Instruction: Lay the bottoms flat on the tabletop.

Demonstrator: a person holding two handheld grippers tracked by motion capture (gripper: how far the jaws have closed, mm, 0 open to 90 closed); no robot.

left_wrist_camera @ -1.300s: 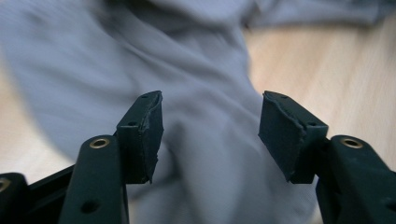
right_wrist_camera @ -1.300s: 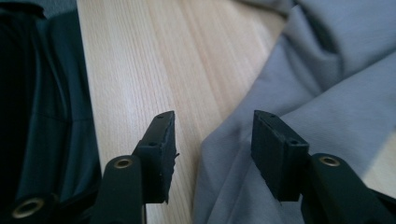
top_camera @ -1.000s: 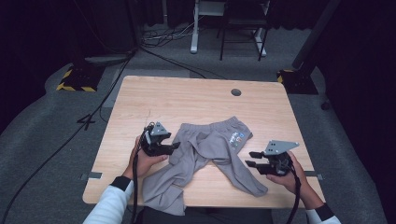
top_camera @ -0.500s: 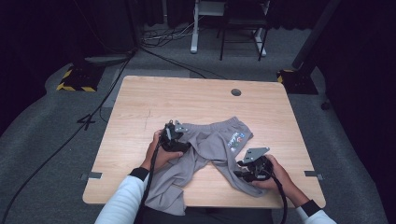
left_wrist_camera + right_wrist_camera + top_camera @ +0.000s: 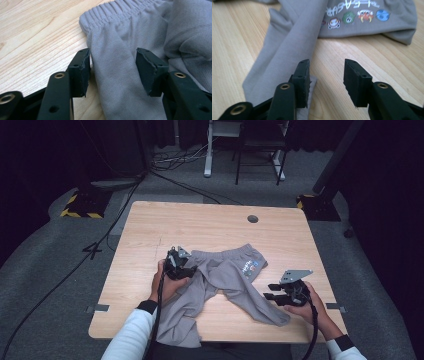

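- While both my claws stand open, I am at the step of taking hold of the grey trousers (image 5: 225, 277), which lie crumpled on the near half of the wooden table (image 5: 210, 225), one leg hanging over the near edge.
- My left gripper (image 5: 112, 67) has its jaws spread around the cloth just below the elastic waistband (image 5: 117, 10); nothing is pinched yet.
- My right gripper (image 5: 325, 80) hangs at the end of the other leg (image 5: 287, 50), one jaw at the cloth's edge, the other over bare wood.
- Next, I judge, each claw must drop and close on a single layer; on the right I likely need to shift toward the hem, though its edge is hard to make out.
- A printed row of cartoon figures (image 5: 357, 15) shows on the fabric.
- Beyond the table: grey carpet (image 5: 50, 270), cables (image 5: 175, 162), dark curtains, a white stand (image 5: 220, 145).
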